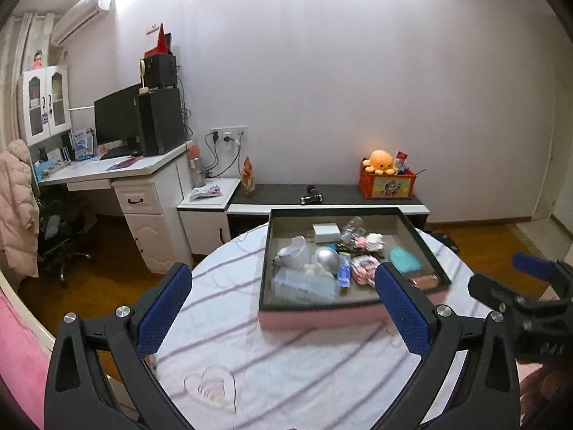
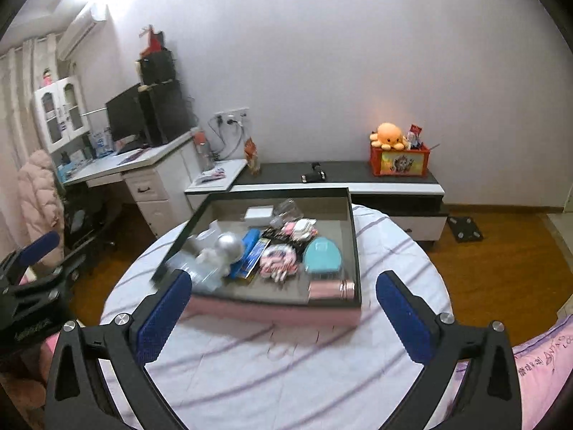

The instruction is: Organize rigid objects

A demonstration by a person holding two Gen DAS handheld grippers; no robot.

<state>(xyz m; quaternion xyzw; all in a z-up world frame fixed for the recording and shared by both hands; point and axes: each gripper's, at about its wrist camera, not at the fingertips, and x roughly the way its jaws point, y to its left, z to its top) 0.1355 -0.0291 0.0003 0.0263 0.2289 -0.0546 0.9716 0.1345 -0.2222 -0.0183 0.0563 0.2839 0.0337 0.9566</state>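
A pink box with a dark rim (image 1: 322,317) (image 2: 272,310) stands on the round table (image 1: 286,365) (image 2: 286,376), which has a striped white cloth. In the box lie a silver ball (image 1: 327,259) (image 2: 231,247), a teal case (image 1: 404,259) (image 2: 322,256), a white charger (image 1: 326,233) (image 2: 258,215), a blue packet (image 2: 250,254), a pink cylinder (image 2: 331,289) and a clear plastic container (image 1: 304,285). My left gripper (image 1: 284,276) hangs open above the table on the near side of the box, holding nothing. My right gripper (image 2: 283,279) is open beside it, also with nothing between its fingers.
Behind the table runs a low black-topped cabinet (image 1: 333,193) with a red box and an orange plush octopus (image 1: 381,161). A white desk with a monitor (image 1: 118,118) stands at the left, with a pink jacket (image 1: 16,208) over a chair. Pink bedding (image 2: 540,358) lies at the lower right.
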